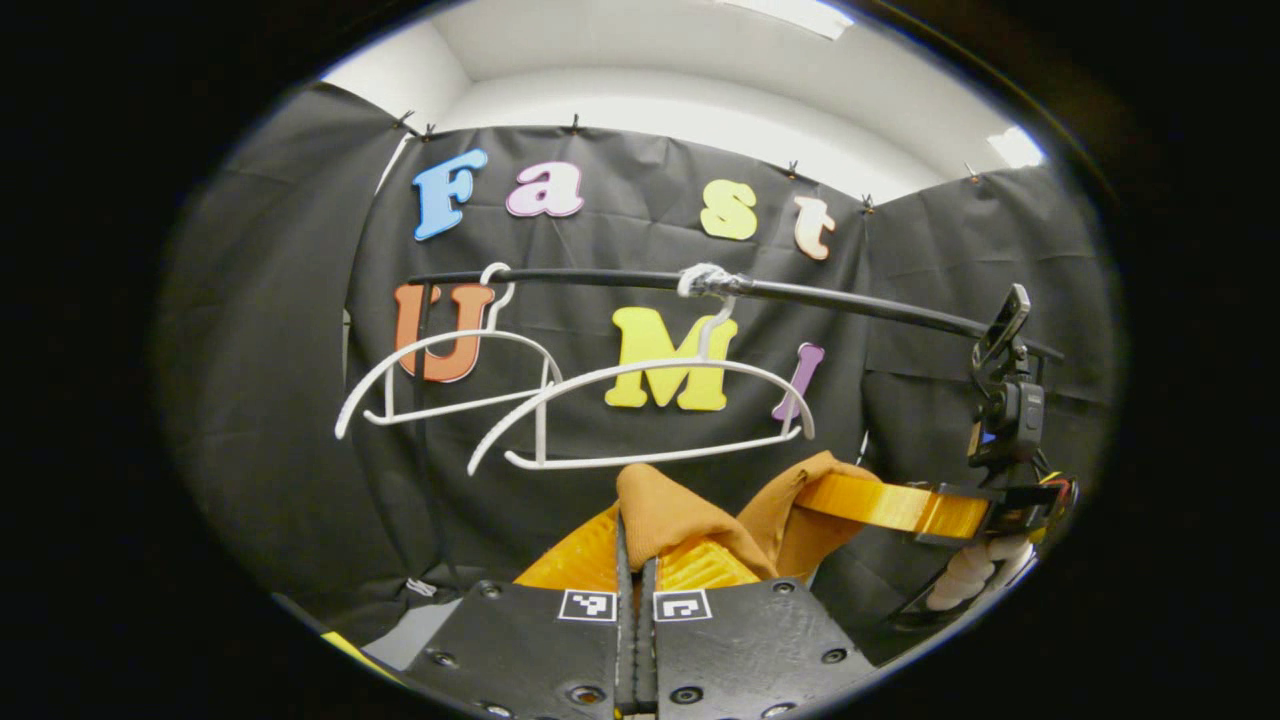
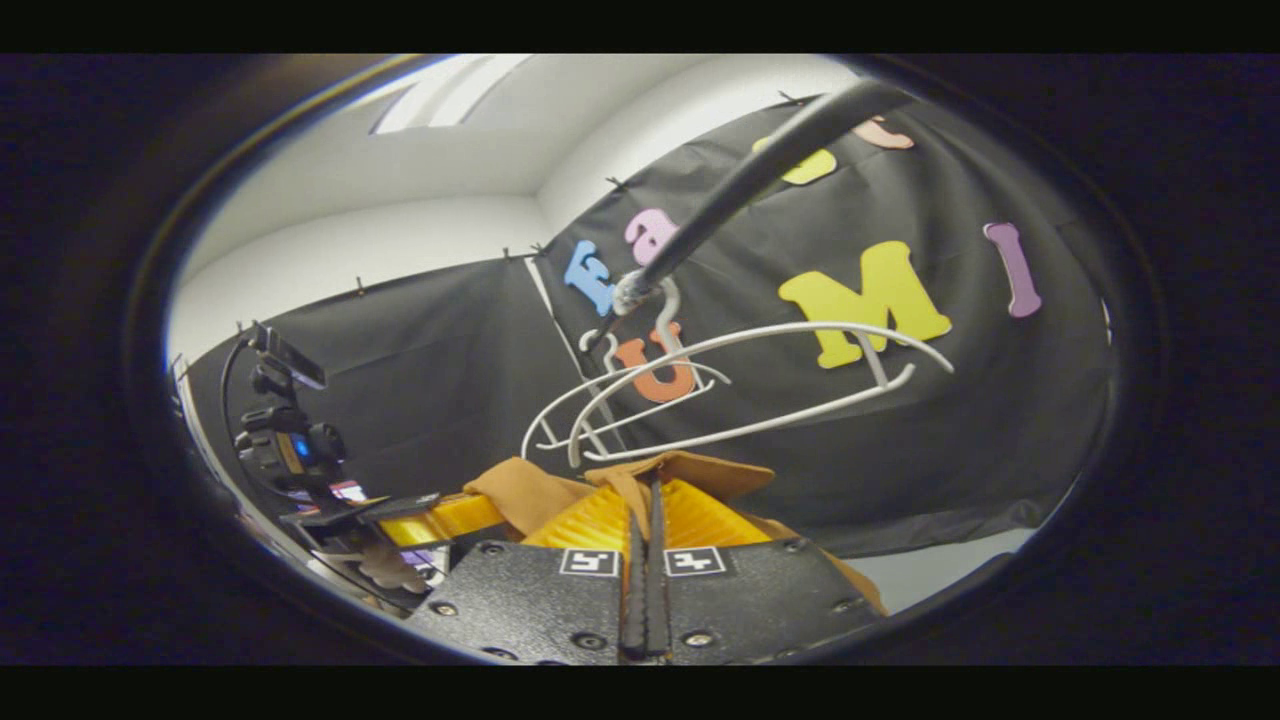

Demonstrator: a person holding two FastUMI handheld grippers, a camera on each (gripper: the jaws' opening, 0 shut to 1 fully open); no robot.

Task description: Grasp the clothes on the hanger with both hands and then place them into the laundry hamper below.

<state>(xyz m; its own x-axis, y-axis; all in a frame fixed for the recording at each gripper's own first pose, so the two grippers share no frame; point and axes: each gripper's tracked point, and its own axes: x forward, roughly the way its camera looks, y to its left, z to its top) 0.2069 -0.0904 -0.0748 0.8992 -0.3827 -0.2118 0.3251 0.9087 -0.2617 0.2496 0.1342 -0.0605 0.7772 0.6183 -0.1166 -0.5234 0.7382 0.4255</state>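
Both grippers, left gripper [image 1: 636, 560] and right gripper [image 2: 648, 520], have jaws closed tight on the brown garment [image 1: 680, 515], held below two bare white hangers [image 1: 640, 410] on the black rail [image 1: 800, 293]

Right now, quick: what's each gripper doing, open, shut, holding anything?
Left gripper: shut on the brown garment, below the bare white hangers.
Right gripper: shut on the same garment, at another fold.

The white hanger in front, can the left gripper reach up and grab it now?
Probably not: the left gripper is shut on the brown cloth, so its fingers are busy. The white hanger hangs bare just above.
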